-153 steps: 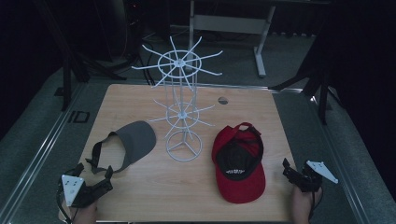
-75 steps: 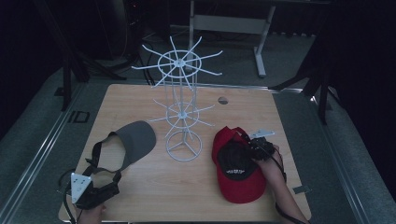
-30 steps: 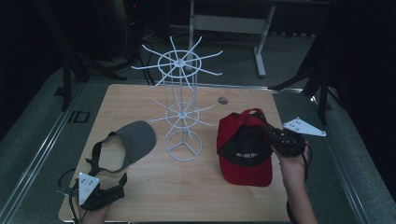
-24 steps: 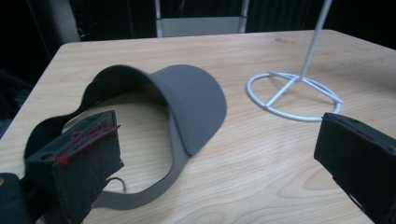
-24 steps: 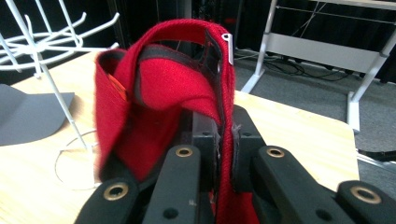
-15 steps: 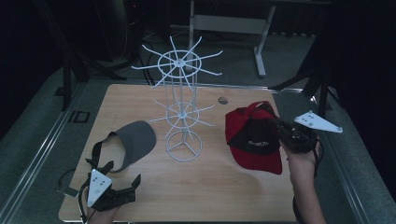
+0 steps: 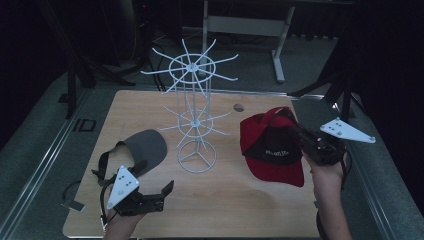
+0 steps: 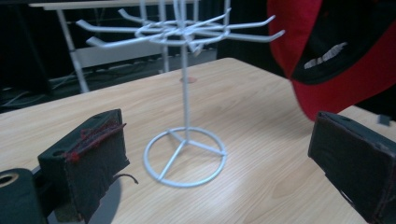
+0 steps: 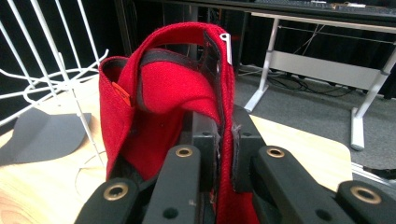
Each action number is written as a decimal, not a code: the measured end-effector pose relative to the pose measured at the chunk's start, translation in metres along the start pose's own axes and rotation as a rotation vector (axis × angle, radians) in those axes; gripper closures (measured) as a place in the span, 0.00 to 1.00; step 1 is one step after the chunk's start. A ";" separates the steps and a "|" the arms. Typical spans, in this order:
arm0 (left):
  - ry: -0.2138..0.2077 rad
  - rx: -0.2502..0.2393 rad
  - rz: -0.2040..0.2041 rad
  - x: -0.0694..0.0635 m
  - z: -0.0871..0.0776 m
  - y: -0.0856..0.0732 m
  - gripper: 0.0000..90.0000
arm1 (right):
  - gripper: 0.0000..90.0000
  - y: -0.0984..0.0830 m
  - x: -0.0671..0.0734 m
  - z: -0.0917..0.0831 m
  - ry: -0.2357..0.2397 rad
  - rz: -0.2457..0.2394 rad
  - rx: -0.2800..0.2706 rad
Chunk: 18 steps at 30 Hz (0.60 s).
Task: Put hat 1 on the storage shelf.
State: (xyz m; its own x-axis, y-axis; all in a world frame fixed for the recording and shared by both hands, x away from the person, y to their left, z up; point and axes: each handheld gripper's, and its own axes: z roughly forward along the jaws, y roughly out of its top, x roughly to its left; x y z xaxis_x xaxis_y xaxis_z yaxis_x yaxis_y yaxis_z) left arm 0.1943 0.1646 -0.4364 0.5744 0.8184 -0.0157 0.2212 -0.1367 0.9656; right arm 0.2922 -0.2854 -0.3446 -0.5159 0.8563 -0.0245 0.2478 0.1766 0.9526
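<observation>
the right gripper [image 7: 305, 145] is clenched on the red cap [image 7: 270, 145] by its back band, held off the table. the rack [image 7: 192, 107] stands to its left, nearer this hand. the left gripper [image 7: 162, 192] hangs released, empty.

Left tool [image 7: 162, 195] agape, right tool [image 7: 299, 134] clamped

The white wire rack [image 7: 194, 115] stands mid-counter, its hooked arms spreading wide at two heights and barring passage above its ring base. Left of it lies the grey visor [image 7: 141, 151], close to the base. The red cap [image 7: 272, 145] fills the space to the right. The near strip of the counter [image 7: 230, 210] lies bare between the hands.
</observation>
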 end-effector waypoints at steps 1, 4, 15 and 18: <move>0.000 0.000 0.000 0.000 0.000 0.000 0.05 | 0.93 0.000 0.000 0.000 0.000 0.000 0.000; -0.028 -0.005 0.005 -0.004 0.006 0.010 0.05 | 0.93 0.001 0.002 -0.001 0.010 0.002 0.002; -0.116 0.004 0.080 -0.027 0.030 0.041 0.07 | 0.93 0.006 0.007 -0.006 0.028 0.000 -0.009; -0.143 0.013 0.089 -0.034 0.039 0.047 0.07 | 0.93 0.007 0.009 -0.008 0.036 -0.001 -0.013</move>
State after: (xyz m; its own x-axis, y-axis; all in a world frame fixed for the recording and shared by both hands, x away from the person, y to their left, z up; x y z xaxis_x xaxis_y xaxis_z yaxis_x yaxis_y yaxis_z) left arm 0.2156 0.1086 -0.4005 0.6984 0.7150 0.0321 0.1737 -0.2129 0.9615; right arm 0.2829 -0.2803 -0.3354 -0.5452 0.8381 -0.0145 0.2367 0.1705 0.9565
